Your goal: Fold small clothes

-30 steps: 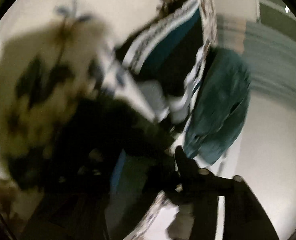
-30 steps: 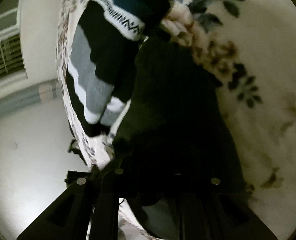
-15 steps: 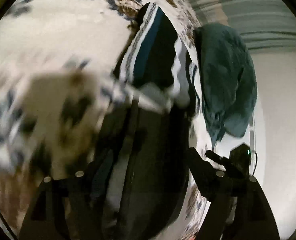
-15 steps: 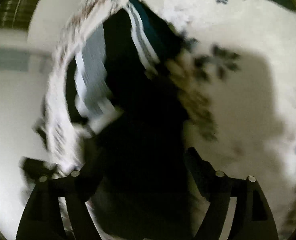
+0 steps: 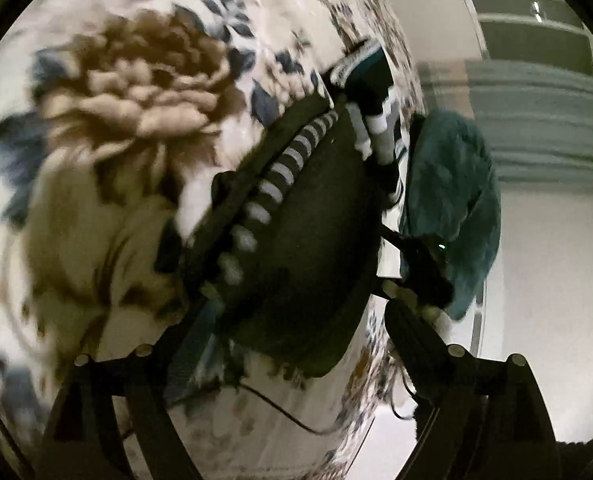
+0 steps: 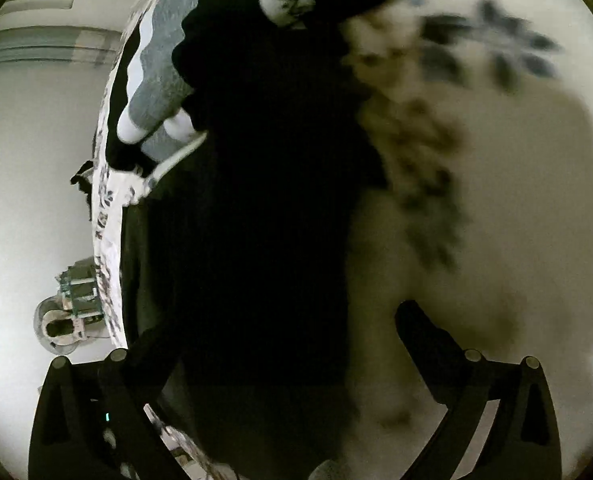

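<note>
A black garment (image 5: 316,240) with a row of white stripes lies on a floral bed cover (image 5: 136,100); in the right wrist view it is a dark mass (image 6: 256,220). My left gripper (image 5: 292,332) is open, its fingers spread either side of the garment's near end. My right gripper (image 6: 280,328) is open over the same garment, holding nothing. Beyond it lies a folded black, grey, white and teal striped sweater (image 6: 156,80), also seen in the left wrist view (image 5: 370,92).
A teal cloth (image 5: 452,208) hangs over the bed's edge on the right. A thin black cable (image 5: 280,408) runs across the cover near my left gripper. Below the bed edge, small objects (image 6: 72,308) sit on the pale floor. Curtains show behind.
Both grippers went from shut on the black garment to open and pulled back; the garment now lies flat on the cover. The views swung during the move.
</note>
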`<move>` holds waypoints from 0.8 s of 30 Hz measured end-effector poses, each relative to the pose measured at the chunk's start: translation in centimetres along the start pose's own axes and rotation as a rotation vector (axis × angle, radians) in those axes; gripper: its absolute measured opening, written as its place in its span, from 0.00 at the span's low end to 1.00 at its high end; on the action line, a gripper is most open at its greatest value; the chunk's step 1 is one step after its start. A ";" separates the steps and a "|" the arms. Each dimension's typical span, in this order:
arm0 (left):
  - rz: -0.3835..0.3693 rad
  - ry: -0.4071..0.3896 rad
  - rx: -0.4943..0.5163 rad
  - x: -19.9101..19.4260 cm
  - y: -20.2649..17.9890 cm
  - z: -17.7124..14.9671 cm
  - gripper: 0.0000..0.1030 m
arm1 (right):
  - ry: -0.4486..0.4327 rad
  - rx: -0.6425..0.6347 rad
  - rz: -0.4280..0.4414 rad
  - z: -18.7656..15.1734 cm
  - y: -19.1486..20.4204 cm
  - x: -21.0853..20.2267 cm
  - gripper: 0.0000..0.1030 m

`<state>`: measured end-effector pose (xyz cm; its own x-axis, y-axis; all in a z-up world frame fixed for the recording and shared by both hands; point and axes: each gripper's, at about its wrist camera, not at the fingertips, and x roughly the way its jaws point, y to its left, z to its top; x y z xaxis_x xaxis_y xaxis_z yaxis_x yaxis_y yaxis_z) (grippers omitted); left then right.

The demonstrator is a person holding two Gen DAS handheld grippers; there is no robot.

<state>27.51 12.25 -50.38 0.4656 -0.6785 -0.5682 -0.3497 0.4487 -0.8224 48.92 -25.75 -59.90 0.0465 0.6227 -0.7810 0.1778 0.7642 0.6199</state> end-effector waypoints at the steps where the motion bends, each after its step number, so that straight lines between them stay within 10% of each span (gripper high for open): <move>1: -0.011 -0.015 -0.007 -0.3 -0.1 -0.9 0.84 | 0.012 -0.005 0.009 1.0 0.2 0.8 1.00; 9: -0.012 0.070 -0.131 10.6 3.2 -2.9 0.84 | 0.036 -0.026 0.085 3.3 1.1 2.8 1.00; 15: -0.022 -0.159 -0.228 11.5 3.3 -1.0 0.84 | 0.053 -0.127 0.067 1.7 3.3 4.1 0.97; 17: -0.003 -0.227 -0.232 10.3 3.2 -0.3 0.45 | 0.031 -0.137 0.006 0.9 3.5 3.9 0.54; 19: -0.028 -0.237 -0.215 9.2 3.2 0.9 0.31 | 0.022 -0.063 0.048 0.1 2.2 3.0 0.28; 24: 0.007 -0.156 -0.057 6.7 1.3 4.3 0.30 | -0.035 0.055 0.087 -5.5 0.5 0.4 0.18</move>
<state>33.70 10.78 -55.40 0.5822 -0.5746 -0.5752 -0.3970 0.4165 -0.8179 43.59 -24.15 -59.46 0.0979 0.6793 -0.7273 0.2248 0.6968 0.6811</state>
